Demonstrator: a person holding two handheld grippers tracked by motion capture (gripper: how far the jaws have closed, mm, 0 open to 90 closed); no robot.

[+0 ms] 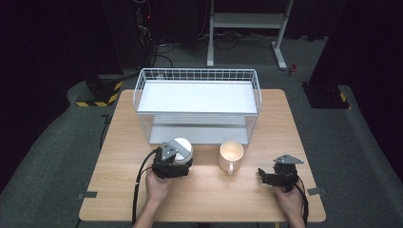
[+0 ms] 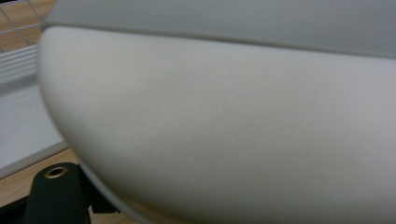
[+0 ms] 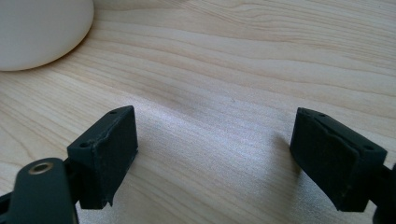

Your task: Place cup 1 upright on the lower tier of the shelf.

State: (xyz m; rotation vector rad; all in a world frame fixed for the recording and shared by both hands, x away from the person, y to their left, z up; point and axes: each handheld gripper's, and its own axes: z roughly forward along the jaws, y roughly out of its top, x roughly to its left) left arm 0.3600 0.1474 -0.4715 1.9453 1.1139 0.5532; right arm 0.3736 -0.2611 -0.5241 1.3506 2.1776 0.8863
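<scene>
A white rounded cup [image 1: 183, 148] stands on the wooden table [image 1: 119, 190] just in front of the wire rack. My left gripper [image 1: 172, 161] is right up against its near side. In the left gripper view the cup [image 2: 224, 121] sits so close that it hides the pads; one black jaw base [image 2: 56, 193] shows at bottom left. A cream mug [image 1: 231, 155] with a handle stands to the right. My right gripper [image 1: 263, 176] rests near the table's front right, open over bare wood [image 3: 215, 154], with the mug's base [image 3: 37, 32] at the upper left.
A white wire rack [image 1: 197, 102] with two shelves stands at the back middle of the table. Black cables trail from both grippers towards the front edge. Beyond the table are a grey floor and a white frame [image 1: 247, 28].
</scene>
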